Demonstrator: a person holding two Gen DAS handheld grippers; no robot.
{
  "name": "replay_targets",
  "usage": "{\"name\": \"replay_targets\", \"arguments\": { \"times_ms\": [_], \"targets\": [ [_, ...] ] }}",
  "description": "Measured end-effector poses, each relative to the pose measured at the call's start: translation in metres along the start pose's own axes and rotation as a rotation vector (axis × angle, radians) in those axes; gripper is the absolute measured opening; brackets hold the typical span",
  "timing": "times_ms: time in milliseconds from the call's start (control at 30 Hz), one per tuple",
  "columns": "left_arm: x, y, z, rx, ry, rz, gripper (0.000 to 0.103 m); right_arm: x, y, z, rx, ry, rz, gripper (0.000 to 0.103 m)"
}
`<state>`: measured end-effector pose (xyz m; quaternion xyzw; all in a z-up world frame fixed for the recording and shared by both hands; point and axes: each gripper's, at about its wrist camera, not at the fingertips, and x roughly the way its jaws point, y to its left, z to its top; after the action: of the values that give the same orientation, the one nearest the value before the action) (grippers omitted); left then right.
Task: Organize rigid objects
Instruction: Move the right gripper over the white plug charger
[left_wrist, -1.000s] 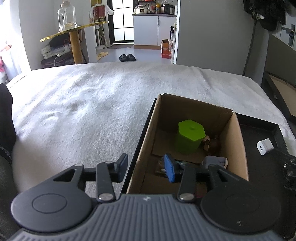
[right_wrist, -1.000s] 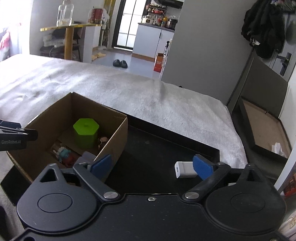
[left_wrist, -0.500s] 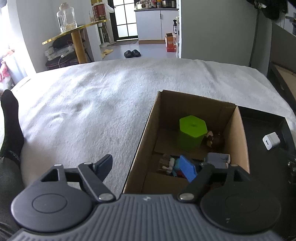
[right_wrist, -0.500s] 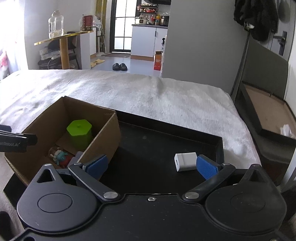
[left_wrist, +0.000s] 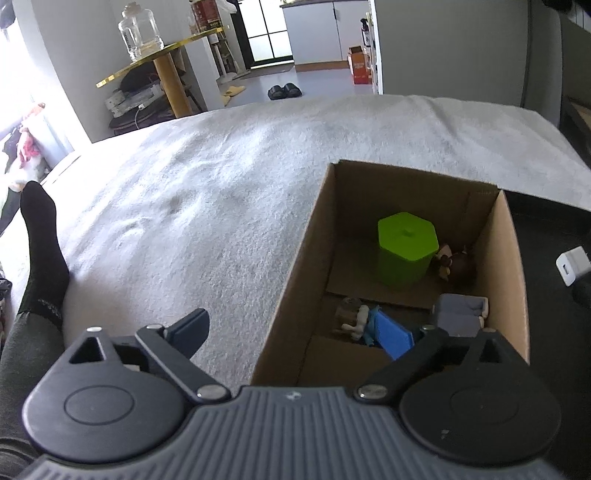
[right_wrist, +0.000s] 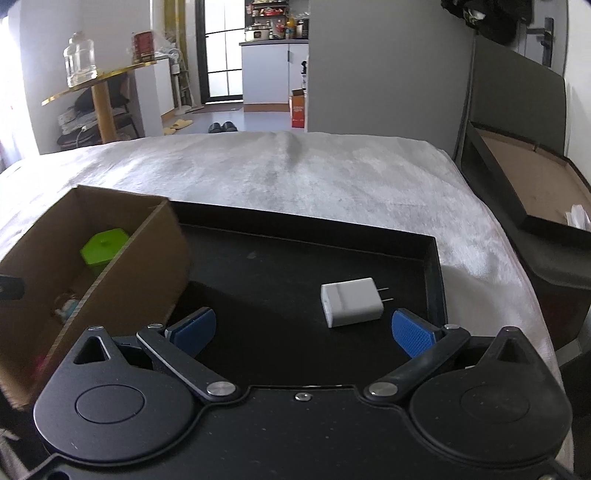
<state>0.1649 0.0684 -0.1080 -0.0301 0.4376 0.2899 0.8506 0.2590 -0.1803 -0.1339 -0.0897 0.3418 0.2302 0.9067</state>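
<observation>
One charger (right_wrist: 351, 302) left on black tray (right_wrist: 439, 258); right gripper (right_wrist: 303, 330) wide apart, likely to grab it. Left gripper (left_wrist: 295, 330) apart, empty, over box (left_wrist: 291, 266) edge.

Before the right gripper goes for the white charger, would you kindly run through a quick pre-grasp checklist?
1. Right gripper open: ok.
2. White charger free on the black tray, nothing on it: ok.
3. Charger between the fingers: not ok, it lies ahead, nearer the right finger.
4. Room in the cardboard box beside the green hexagonal container: ok.
5. Left gripper open, empty: ok.
</observation>
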Motion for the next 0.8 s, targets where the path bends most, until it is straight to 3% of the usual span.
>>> {"name": "replay_targets", "arguments": {
  "times_ms": [300, 500, 667, 800],
  "targets": [
    [0.008, -0.02, 0.001, 0.053, 0.028, 0.039, 0.096, 0.026, -0.021, -0.009, 0.049, -0.009, 0.006, 0.103],
    [0.013, -0.029, 0.002, 0.074, 0.039, 0.069, 0.096, 0.039, -0.025, -0.01, 0.046, -0.033, -0.037, 0.102],
    [0.015, -0.034, 0.004, 0.083, 0.041, 0.088, 0.096, 0.044, -0.022, -0.009, 0.014, -0.06, -0.056, 0.094],
    [0.015, -0.035, 0.005, 0.09, 0.038, 0.095, 0.096, 0.054, -0.022, -0.012, 0.012, -0.022, -0.041, 0.078]
  ]
}}
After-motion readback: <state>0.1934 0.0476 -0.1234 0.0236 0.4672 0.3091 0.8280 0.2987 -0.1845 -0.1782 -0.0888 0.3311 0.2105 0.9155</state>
